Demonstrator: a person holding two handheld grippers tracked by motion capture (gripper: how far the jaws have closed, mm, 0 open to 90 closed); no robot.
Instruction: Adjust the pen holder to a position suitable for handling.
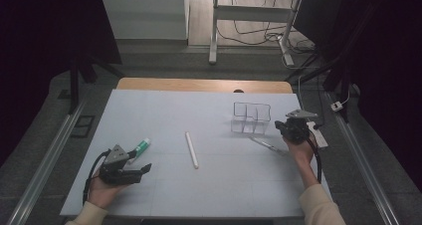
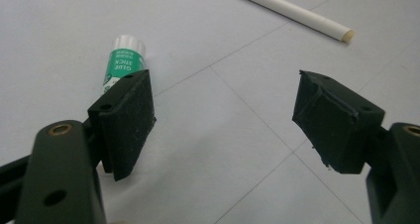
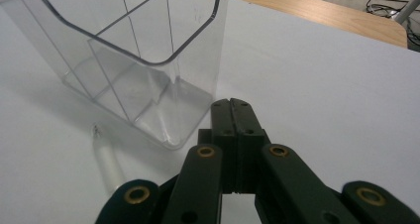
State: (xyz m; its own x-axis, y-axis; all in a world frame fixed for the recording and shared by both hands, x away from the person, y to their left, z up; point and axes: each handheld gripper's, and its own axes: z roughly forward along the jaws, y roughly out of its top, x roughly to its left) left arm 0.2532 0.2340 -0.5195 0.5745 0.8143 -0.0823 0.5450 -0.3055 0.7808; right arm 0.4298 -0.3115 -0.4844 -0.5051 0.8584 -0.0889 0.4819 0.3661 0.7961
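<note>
we see a pale grey-white bench (image 1: 164,110) with a wooden edge (image 1: 199,84), grey carpeted floor (image 1: 164,65), a white metal-legged desk frame (image 1: 215,31), tangled black cables (image 1: 259,33), dark surroundings.

**Readable text: one label**

Green-and-white plastic glue stick tube (image 2: 122,61) lying on the table: white print on the green band reads "GLUE STICK", seen upside down in the left gripper view. Smaller lines under it are too fine to read. In the high view the same tube (image 1: 141,147) is too small to read.
</note>
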